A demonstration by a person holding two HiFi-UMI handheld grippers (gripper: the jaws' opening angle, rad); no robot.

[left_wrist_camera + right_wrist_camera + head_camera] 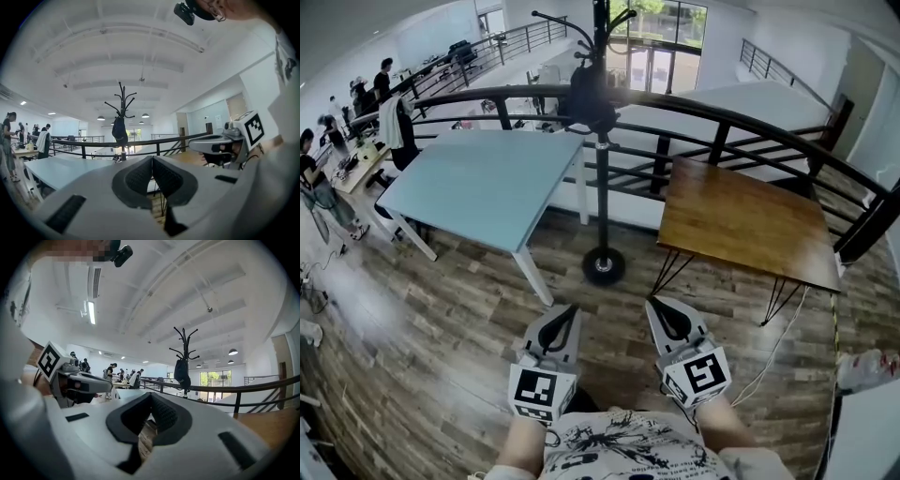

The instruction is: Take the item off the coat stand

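Observation:
The black coat stand (602,178) rises from a round base (604,266) on the wooden floor, in front of the railing. A dark bag (592,98) hangs from its upper hooks; it also shows as the bag (119,130) in the left gripper view and the bag (181,371) in the right gripper view. My left gripper (571,309) and right gripper (655,304) are held low, side by side, well short of the stand. Both are shut with nothing between the jaws, as the left gripper (152,159) and right gripper (151,397) show up close.
A light blue table (487,183) stands left of the stand and a brown wooden table (741,220) right of it. A black curved railing (722,112) runs behind all three. People work at desks at the far left (319,169). A pale cable (778,347) lies on the floor at right.

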